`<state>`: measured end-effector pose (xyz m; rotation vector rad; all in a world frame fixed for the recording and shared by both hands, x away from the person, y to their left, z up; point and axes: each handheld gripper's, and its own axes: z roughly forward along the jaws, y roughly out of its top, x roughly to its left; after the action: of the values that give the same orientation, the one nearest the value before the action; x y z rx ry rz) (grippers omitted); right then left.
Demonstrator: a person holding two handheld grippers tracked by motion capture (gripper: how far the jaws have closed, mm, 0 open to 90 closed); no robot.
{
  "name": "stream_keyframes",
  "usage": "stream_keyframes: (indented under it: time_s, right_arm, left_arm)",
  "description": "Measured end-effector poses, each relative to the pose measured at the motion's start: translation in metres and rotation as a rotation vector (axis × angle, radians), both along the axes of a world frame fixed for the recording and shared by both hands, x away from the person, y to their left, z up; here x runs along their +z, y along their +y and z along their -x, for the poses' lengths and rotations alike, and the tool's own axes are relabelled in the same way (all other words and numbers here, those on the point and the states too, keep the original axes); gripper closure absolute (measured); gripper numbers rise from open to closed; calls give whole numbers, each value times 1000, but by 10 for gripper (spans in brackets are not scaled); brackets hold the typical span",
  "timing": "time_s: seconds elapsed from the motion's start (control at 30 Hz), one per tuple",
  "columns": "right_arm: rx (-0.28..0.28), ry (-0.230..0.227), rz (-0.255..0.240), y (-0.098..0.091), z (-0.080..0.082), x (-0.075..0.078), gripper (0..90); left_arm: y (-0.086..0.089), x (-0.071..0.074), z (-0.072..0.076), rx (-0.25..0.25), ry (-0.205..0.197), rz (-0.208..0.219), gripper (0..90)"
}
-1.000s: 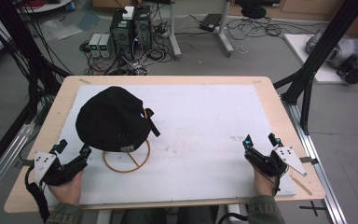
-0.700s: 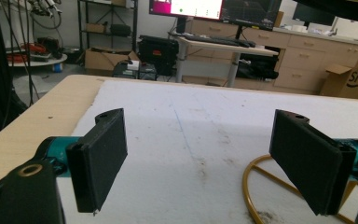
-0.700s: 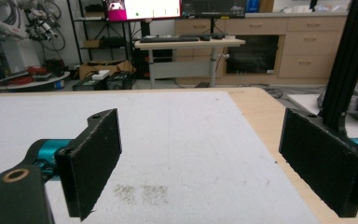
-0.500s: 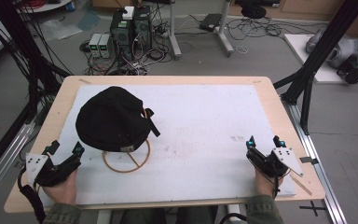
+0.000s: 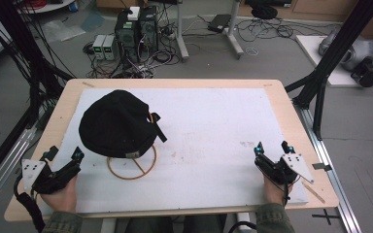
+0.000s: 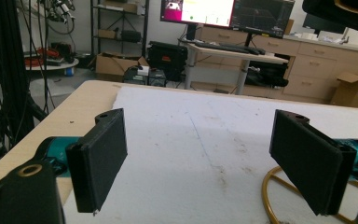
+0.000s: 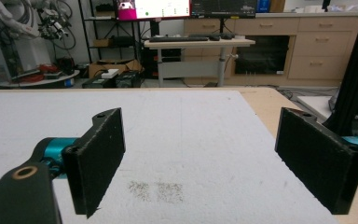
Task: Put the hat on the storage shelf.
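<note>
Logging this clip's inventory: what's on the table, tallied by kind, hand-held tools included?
Black cap: 1
Gold wire stand, under the cap: 1
Hand-held tools, left tool and right tool, both open: 2
White mat covering the tabletop: 1
Total: 5

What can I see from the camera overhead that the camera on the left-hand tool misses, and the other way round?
The high view shows the black fabric cap sitting on the round gold wire stand and the right gripper. The left gripper view shows a lit computer monitor and beige cabinets. Both share the white foam board, the stand and the open left gripper.
</note>
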<state>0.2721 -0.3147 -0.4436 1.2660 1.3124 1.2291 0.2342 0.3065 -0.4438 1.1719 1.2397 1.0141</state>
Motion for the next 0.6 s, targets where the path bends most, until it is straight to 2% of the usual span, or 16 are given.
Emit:
stream_keyframes:
  time_s: [0.4, 0.6]
  right_arm:
    - [6, -17, -8, -2, 1, 0, 150]
    - [1, -3, -22, -3, 3, 2, 154]
  left_arm:
    - [1, 1, -1, -8, -4, 1, 191]
    - [0, 1, -2, -13, -1, -1, 191]
